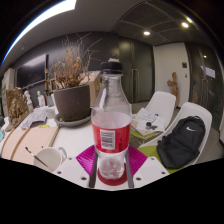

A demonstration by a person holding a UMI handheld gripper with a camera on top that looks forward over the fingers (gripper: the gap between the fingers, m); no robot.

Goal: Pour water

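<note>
A clear plastic bottle [111, 118] with a red label and a dark cap stands upright between my fingers, lifted above the table. Its lower part holds clear water. My gripper [112, 170] is shut on the bottle's base, with the magenta pads [88, 157] pressed against both sides. A white cup [50, 157] sits on the table just left of the fingers.
A dark pot of dried plants [71, 98] stands beyond the bottle to the left. White chairs [158, 106] line the table's right side, and one holds a black bag [183, 143]. Green papers [145, 131] lie on the white table [35, 138].
</note>
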